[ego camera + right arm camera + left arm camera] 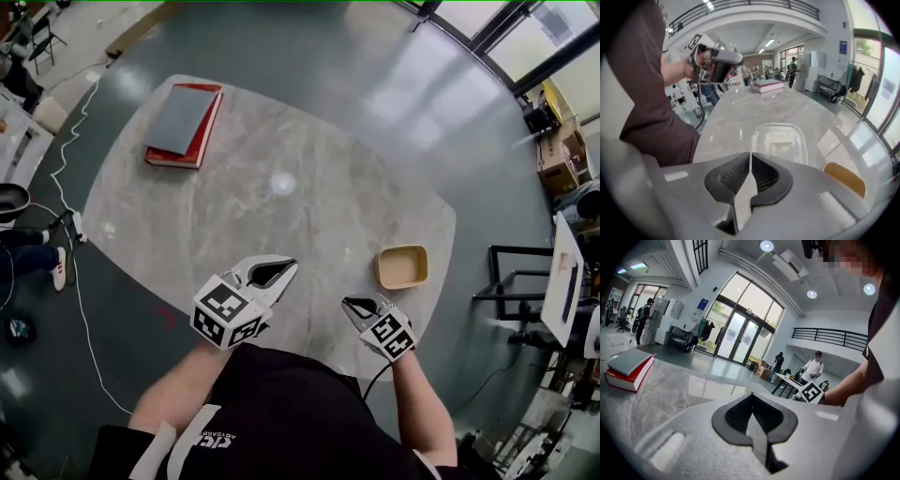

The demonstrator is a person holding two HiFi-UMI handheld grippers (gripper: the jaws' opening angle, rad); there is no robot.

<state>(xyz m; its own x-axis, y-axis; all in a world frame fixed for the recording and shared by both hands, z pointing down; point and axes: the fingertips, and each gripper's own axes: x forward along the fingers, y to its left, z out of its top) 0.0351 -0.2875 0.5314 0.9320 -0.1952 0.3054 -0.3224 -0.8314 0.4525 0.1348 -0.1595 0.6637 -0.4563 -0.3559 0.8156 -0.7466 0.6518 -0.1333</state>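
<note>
My left gripper [289,266] hovers over the near part of the marble table [309,216], jaws closed tip to tip with nothing between them [751,394]. My right gripper [348,303] is a little to its right, also shut and empty [750,154]. A clear plastic container [780,140] lies on the table just beyond the right gripper's jaws. A tan shallow container [403,266] sits to the right, showing as a tan edge [844,179] in the right gripper view. A red book with a grey cover [184,124] lies at the far left of the table [629,367].
The table's rounded edge runs close to my body. A white cable [70,234] trails over the floor at the left. A black-framed stand [525,281] and boxes [561,155] are at the right. People stand in the background [815,367].
</note>
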